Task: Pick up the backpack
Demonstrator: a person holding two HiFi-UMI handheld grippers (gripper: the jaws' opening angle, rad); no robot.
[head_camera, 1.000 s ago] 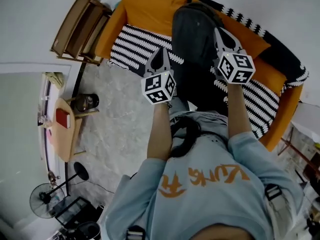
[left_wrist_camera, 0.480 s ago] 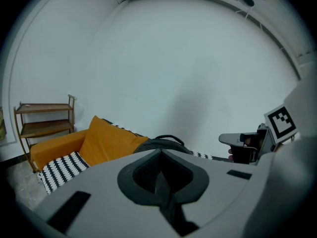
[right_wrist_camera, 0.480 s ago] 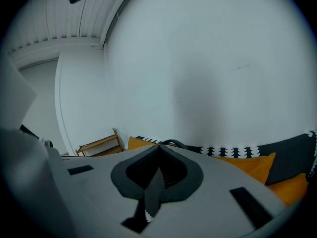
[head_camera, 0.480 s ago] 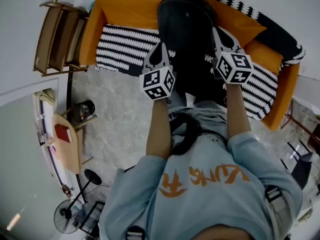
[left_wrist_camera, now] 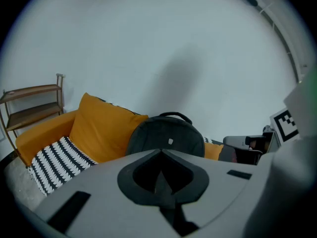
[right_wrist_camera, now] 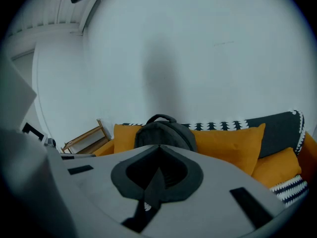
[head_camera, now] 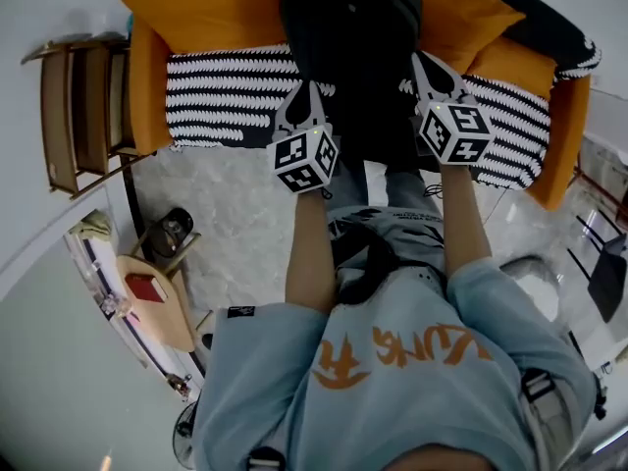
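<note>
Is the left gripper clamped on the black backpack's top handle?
No: in the left gripper view the left gripper has its jaws together on nothing, and the black backpack stands beyond them on the sofa.

The left forearm [head_camera: 309, 253] and right forearm [head_camera: 463, 219] reach up the middle of the head view, side by side. The left gripper [head_camera: 305, 91] sits centre-left and the right gripper [head_camera: 422, 62] slightly higher at centre-right. Both point toward the top edge, jaws pressed together and empty.

Orange sofa [head_camera: 147, 77], striped seat [head_camera: 226, 96]; wooden shelf [head_camera: 74, 116] beside; round table [head_camera: 173, 318].
</note>
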